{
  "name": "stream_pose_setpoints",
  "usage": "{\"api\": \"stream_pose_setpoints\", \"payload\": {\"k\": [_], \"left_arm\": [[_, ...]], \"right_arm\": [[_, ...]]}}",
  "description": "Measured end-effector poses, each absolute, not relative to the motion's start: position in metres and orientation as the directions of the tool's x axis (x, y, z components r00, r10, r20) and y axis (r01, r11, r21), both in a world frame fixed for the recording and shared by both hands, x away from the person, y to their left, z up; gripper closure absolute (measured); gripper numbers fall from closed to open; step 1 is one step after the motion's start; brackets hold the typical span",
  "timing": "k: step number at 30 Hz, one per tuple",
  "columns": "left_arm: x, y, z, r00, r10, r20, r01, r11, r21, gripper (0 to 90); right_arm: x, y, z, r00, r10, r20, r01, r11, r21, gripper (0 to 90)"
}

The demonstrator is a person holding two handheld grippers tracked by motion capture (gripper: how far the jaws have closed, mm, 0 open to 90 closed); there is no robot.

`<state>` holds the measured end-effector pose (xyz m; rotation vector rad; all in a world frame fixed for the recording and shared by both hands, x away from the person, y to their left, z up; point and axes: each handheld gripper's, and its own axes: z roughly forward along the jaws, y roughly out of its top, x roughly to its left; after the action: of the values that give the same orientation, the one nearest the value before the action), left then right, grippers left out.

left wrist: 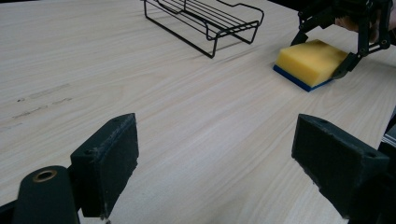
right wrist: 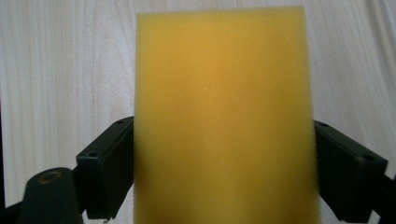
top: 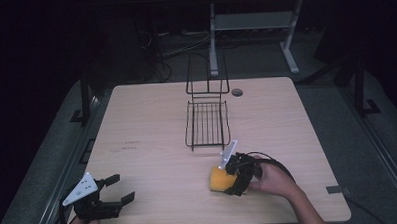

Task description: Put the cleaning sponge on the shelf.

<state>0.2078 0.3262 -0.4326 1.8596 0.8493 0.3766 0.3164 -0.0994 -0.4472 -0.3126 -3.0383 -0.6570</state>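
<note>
Left tongs [top: 120, 190] gape empty; right tongs [top: 228, 182] straddle sponge [top: 220, 180].

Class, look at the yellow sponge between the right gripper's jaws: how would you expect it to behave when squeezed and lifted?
The sponge looks like porous foam, so it will probably compress and feel light. It lies flat on a blue base on the table, so it is unlikely to roll. Its rough surface should resist slipping from the right gripper.
</note>
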Motion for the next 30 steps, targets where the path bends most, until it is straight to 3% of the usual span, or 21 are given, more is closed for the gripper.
{"api": "stream_pose_setpoints", "payload": {"k": [30], "left_arm": [[0.2077,0.3261,-0.4321,0.703,0.702,-0.116,0.383,-0.237,0.893,14.0]], "right_arm": [[0.317,-0.103,-0.4429,-0.982,0.182,0.049,0.186,0.893,0.411,21.3]]}}
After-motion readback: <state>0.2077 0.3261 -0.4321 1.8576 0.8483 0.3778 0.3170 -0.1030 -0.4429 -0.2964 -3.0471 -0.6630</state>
